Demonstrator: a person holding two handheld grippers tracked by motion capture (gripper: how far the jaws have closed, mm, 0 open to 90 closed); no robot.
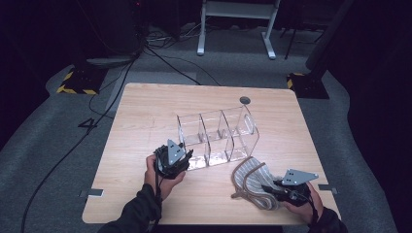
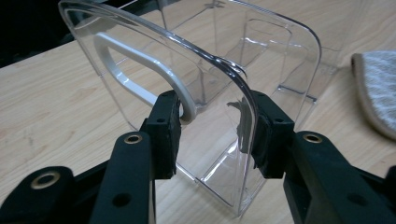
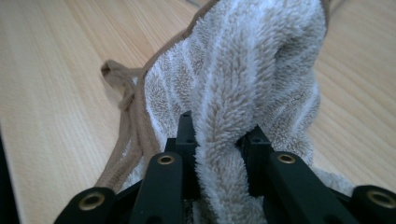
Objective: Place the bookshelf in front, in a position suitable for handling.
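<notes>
Right tongs (image 3: 217, 140) pinching towel (image 3: 252, 70) (striped), left tongs (image 2: 215, 126) gripping organizer (image 2: 196, 60)

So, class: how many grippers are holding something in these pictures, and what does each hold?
2. The left gripper clamps the near end wall of the clear organiser at mid-table. The right gripper pinches a fold of the striped towel near the table's front right corner.

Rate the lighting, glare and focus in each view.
High view: dim, dark surroundings, the table evenly lit, slightly soft. Left gripper view: bright, white glare streaks on the clear organizer. Right gripper view: well lit, towel pile sharp, near fingers blurred.
</notes>
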